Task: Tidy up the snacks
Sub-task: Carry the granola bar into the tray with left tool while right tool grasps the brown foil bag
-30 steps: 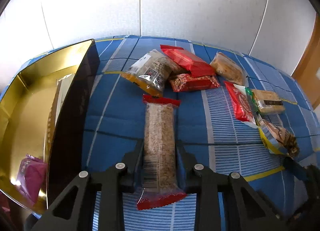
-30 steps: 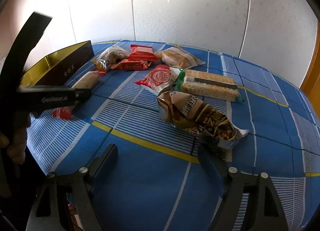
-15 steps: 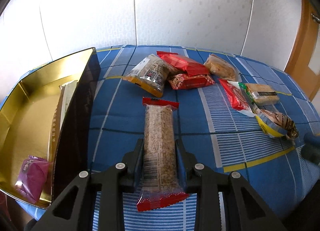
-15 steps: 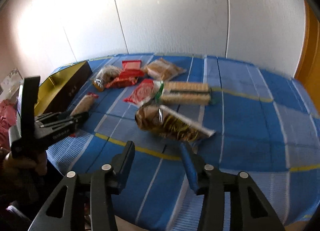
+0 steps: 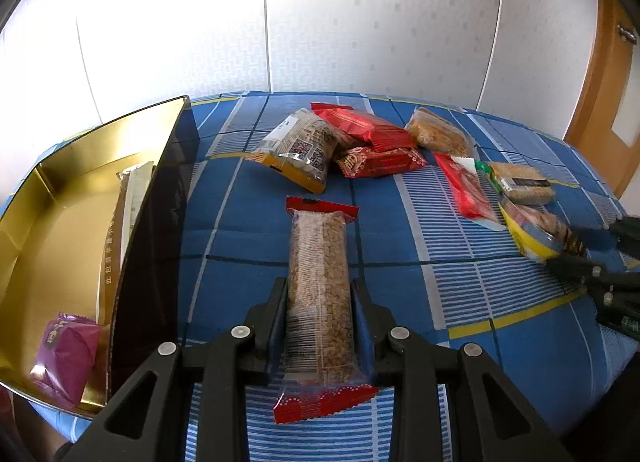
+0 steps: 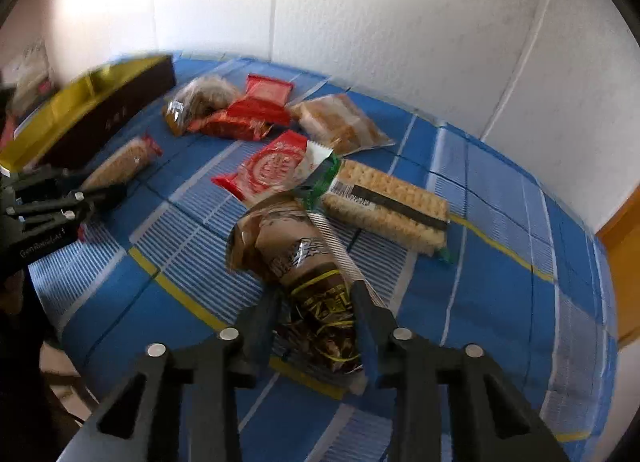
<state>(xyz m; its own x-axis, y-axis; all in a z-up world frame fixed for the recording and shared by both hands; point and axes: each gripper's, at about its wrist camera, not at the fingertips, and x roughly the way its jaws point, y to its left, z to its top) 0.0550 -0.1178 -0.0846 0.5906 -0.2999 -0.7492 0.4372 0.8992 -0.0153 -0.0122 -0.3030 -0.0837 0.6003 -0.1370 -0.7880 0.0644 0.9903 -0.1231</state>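
Observation:
My left gripper [image 5: 319,298] is shut on a long clear pack of grain bar with red ends [image 5: 318,282], held lengthwise between the fingers above the blue cloth. To its left stands the gold-lined box [image 5: 44,234] with a purple packet [image 5: 66,354] and a long pack inside. My right gripper [image 6: 314,312] is closed around the near end of a brown crinkly snack bag [image 6: 296,250] that lies on the cloth. That bag also shows in the left wrist view [image 5: 536,230], with the right gripper's fingers beside it.
Loose snacks lie on the blue striped cloth [image 5: 460,282]: a cracker pack [image 6: 384,206], a red round-logo packet [image 6: 272,166], two red packets [image 6: 244,118], a clear brown bag [image 6: 200,98] and an orange pastry bag [image 6: 336,122]. White wall behind; wooden door [image 5: 608,94] right.
My right gripper has swung in over the brown snack bag and closed its fingers around the bag's near end. My left gripper has lifted and tilted slightly, still holding the grain bar.

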